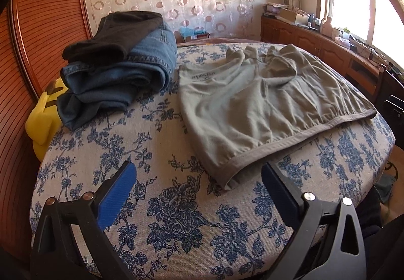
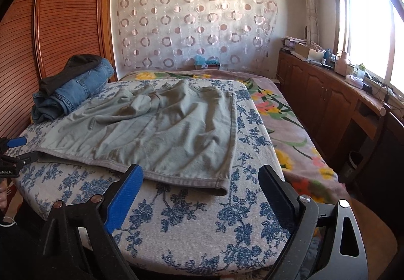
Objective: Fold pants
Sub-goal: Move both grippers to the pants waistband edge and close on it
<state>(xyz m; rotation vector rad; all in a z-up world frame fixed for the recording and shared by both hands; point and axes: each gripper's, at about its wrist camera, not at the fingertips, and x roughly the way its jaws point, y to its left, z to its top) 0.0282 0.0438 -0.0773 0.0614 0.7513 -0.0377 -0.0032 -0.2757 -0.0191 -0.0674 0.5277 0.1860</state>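
Left gripper [image 1: 199, 184] and right gripper [image 2: 200, 182], both with jaws spread and empty, hover at the near edge of the blue-floral padded board [image 2: 192, 227]. Grey-green cotton pants [image 2: 161, 128] lie partly folded mid-board, waistband nearest; further folds seemingly remain. Folded blue jeans [image 1: 126, 72] occupy the far left corner.

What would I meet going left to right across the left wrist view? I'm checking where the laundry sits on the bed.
Yellow cushion → stack of folded jeans with a black garment on top → grey-green pants spread flat → wooden cabinets under the window.
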